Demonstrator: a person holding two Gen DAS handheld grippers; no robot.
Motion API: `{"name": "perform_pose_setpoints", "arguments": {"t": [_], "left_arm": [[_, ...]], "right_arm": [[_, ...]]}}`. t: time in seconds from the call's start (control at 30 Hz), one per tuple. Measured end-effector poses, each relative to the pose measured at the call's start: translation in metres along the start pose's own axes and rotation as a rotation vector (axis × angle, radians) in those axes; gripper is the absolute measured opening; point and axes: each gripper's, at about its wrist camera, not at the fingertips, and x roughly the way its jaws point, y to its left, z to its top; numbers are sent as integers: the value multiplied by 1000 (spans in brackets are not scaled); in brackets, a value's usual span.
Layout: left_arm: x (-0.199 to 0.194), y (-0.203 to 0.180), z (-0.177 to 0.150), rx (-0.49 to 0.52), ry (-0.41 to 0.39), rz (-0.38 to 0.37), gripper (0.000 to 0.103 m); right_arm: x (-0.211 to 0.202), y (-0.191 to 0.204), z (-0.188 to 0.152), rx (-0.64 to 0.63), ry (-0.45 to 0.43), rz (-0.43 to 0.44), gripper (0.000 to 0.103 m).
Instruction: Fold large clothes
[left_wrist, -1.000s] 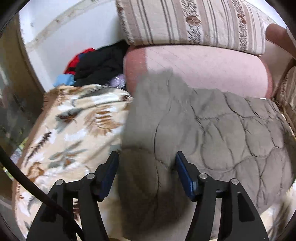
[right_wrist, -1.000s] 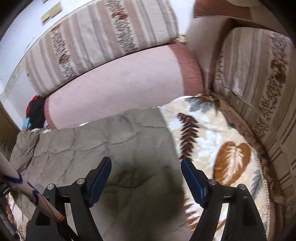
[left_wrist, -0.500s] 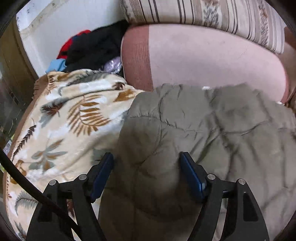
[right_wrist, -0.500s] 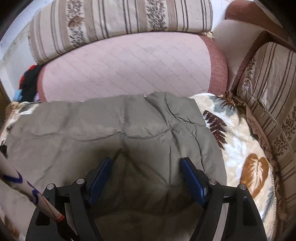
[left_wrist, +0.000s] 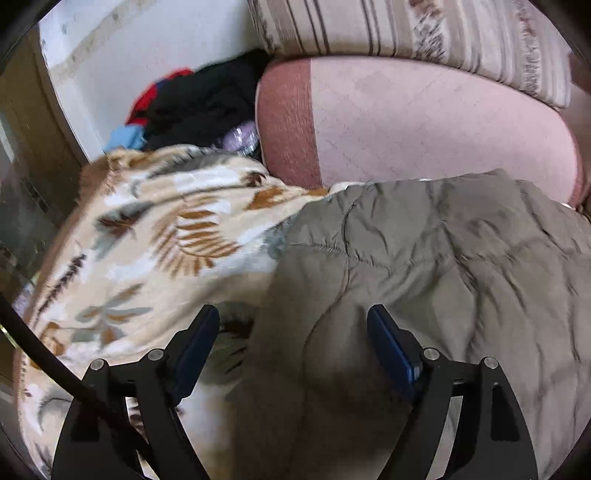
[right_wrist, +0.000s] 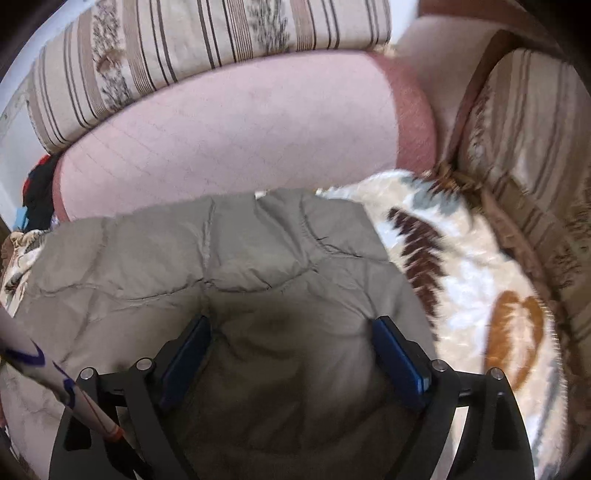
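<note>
Grey quilted jacket (left_wrist: 424, 266) laid on leaf-print blanket (left_wrist: 147, 251), just in front of pink sofa cushion (left_wrist: 424, 122). Jacket seen already doubled into compact block; sleeves not seen. Judged: main folds done, final fold or smoothing left. Left tool (left_wrist: 291, 343) held spread wide over jacket's left edge, nothing gripped. Right tool (right_wrist: 291, 350) likewise spread over jacket's right part, nothing gripped. Dark clothes pile (left_wrist: 199, 107) seen beyond blanket, left of cushion.
</note>
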Motion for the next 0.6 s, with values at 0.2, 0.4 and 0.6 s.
{"name": "perform_pose_setpoints", "arguments": {"t": [0.2,0.4,0.6], "left_arm": [[-28,23,-46,-35,10,5,82],[-32,46,-71,-104,63,14,82],[-83,52,-87,-117,2,37,82]], "right_arm": [[-57,-30,-40,21,-49,-20,92],[-49,-71,-86,118,74,-58,92],[-98,-78,-99,137,17,-73,92]]}}
